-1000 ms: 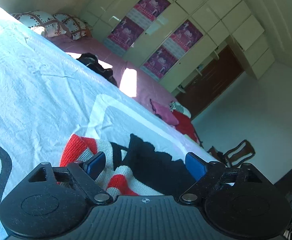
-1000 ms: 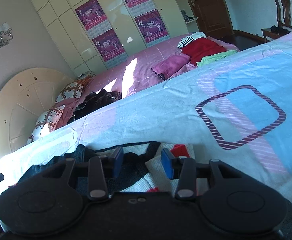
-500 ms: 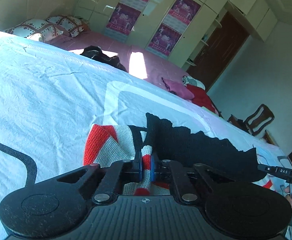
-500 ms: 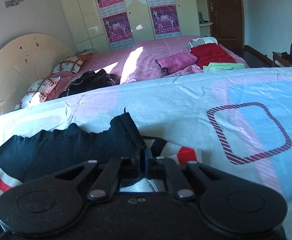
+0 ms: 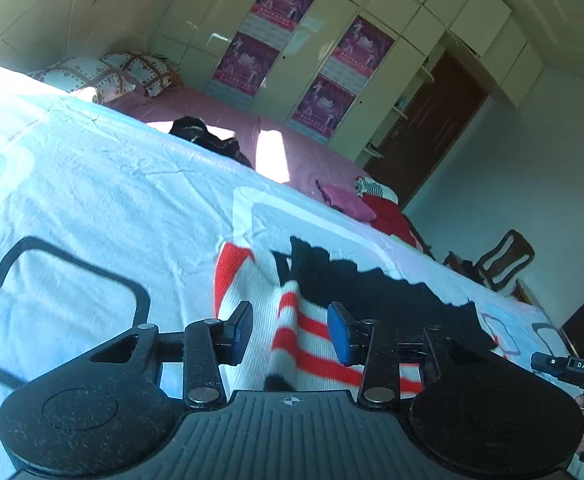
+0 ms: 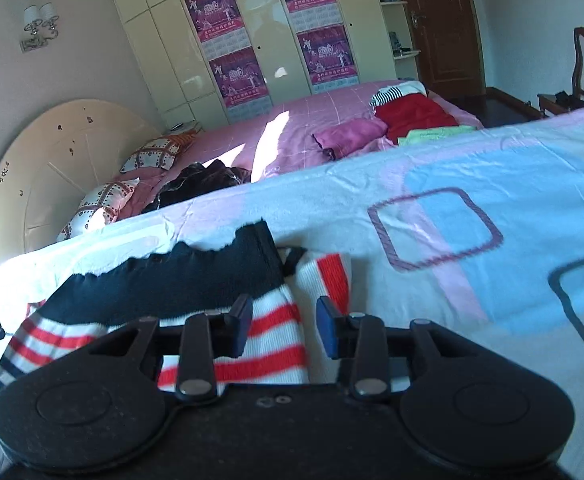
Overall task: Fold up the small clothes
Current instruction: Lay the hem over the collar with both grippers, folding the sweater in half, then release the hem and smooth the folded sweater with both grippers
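Observation:
A small knitted sweater with red, white and dark stripes and a black band [image 5: 311,320] lies on the pale blue patterned bedsheet [image 5: 92,200]. My left gripper [image 5: 290,332] is open, its blue pads either side of the sweater's striped left end, holding nothing. In the right wrist view the same sweater [image 6: 212,280] lies with its black part folded over the stripes. My right gripper [image 6: 284,330] is open over the sweater's striped right end, holding nothing.
A second bed with a pink cover [image 6: 292,128] lies behind, with dark clothes [image 6: 200,180], a magenta garment [image 6: 347,134] and a red garment [image 6: 411,116] on it. Wardrobes with posters [image 6: 228,40], a brown door [image 6: 435,24] and a wooden chair [image 5: 503,256] stand beyond.
Both grippers were open one second ago, shut on the sweater's edge half a second ago, and have now opened and let it go. The black part now lies folded over the stripes.

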Action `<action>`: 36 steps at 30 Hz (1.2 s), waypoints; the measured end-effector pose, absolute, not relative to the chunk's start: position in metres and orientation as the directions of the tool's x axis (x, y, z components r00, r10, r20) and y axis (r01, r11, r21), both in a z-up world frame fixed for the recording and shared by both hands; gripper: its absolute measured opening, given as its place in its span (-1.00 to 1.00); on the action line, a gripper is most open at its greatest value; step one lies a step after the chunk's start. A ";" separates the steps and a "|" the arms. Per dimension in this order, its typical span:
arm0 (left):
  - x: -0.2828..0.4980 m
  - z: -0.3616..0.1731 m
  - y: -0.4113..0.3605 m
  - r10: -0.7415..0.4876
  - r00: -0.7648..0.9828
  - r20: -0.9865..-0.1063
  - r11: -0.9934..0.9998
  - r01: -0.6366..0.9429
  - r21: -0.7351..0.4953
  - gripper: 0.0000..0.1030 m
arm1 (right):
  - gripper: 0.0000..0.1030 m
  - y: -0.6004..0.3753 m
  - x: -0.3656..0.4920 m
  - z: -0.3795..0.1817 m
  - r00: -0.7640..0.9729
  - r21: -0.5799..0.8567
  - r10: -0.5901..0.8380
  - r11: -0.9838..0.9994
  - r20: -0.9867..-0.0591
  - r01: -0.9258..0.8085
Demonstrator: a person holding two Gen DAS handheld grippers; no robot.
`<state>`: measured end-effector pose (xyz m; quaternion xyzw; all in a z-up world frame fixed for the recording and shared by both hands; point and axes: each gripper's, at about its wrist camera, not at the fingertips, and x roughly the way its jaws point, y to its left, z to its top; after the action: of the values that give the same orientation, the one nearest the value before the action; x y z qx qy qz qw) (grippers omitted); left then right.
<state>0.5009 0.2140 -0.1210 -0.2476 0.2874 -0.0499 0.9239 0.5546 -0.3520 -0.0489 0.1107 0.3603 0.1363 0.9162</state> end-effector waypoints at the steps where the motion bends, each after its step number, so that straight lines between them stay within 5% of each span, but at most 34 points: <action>1: 0.490 -0.124 0.211 -0.254 0.818 -0.516 0.872 -0.037 -0.488 -0.22 | -0.33 -0.359 0.544 -0.052 0.693 0.314 0.337 0.935 -0.637 -0.166; 9: 0.481 -0.136 0.182 -0.212 0.765 -0.608 0.919 -0.054 -0.390 -0.23 | -0.37 -0.344 0.518 -0.074 0.652 0.260 0.310 0.949 -0.692 -0.176; 11: 0.484 -0.130 0.176 -0.147 0.761 -0.631 0.946 -0.078 -0.314 -0.49 | -0.42 -0.340 0.518 -0.072 0.668 0.237 0.288 0.957 -0.686 -0.169; 15: 0.479 -0.100 0.173 0.005 0.846 -0.534 0.971 -0.132 -0.201 -0.48 | -0.44 -0.323 0.517 -0.054 0.732 0.197 0.274 0.961 -0.624 -0.192; 19: 0.526 -0.086 0.115 -0.170 0.833 -0.527 0.981 0.092 -0.170 -0.44 | -0.74 -0.250 0.550 -0.049 0.675 0.197 0.381 0.921 -0.632 -0.336; 20: 0.538 -0.086 0.097 -0.212 0.820 -0.532 0.975 0.145 -0.166 -0.33 | -0.74 -0.232 0.559 -0.051 0.654 0.211 0.412 0.906 -0.635 -0.366; 21: 0.552 -0.089 0.080 -0.244 0.800 -0.548 0.969 0.182 -0.166 0.00 | -0.74 -0.208 0.568 -0.055 0.631 0.208 0.427 0.896 -0.647 -0.392; 23: 0.576 -0.097 0.057 -0.276 0.769 -0.576 0.961 0.221 -0.165 0.14 | -0.68 -0.177 0.581 -0.063 0.600 0.198 0.449 0.877 -0.662 -0.438; 24: 0.586 -0.102 0.053 -0.275 0.754 -0.596 0.961 0.219 -0.167 0.13 | -0.80 -0.165 0.589 -0.068 0.575 0.200 0.461 0.866 -0.676 -0.459; 26: 0.602 -0.119 0.057 -0.239 0.716 -0.656 0.971 0.183 -0.154 0.13 | -0.70 -0.159 0.603 -0.081 0.549 0.167 0.418 0.878 -0.724 -0.448; 31: 0.570 -0.126 0.108 -0.163 0.772 -0.615 0.986 0.146 -0.078 0.10 | -0.75 -0.216 0.602 -0.083 0.666 -0.031 0.250 0.925 -0.703 -0.380; 33: 0.555 -0.124 0.130 -0.183 0.780 -0.599 0.983 0.160 -0.092 -0.25 | -0.95 -0.265 0.604 -0.087 0.682 -0.026 0.191 0.955 -0.706 -0.294; 36: 0.549 -0.120 0.138 -0.170 0.787 -0.594 0.985 0.142 -0.093 -0.24 | -1.00 -0.302 0.600 -0.086 0.671 0.048 0.228 0.960 -0.706 -0.276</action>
<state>0.5487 0.1381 -0.1203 -0.0217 0.3159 -0.0825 0.9449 0.5996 -0.3016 -0.0858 -0.0313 0.3815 0.1381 0.9135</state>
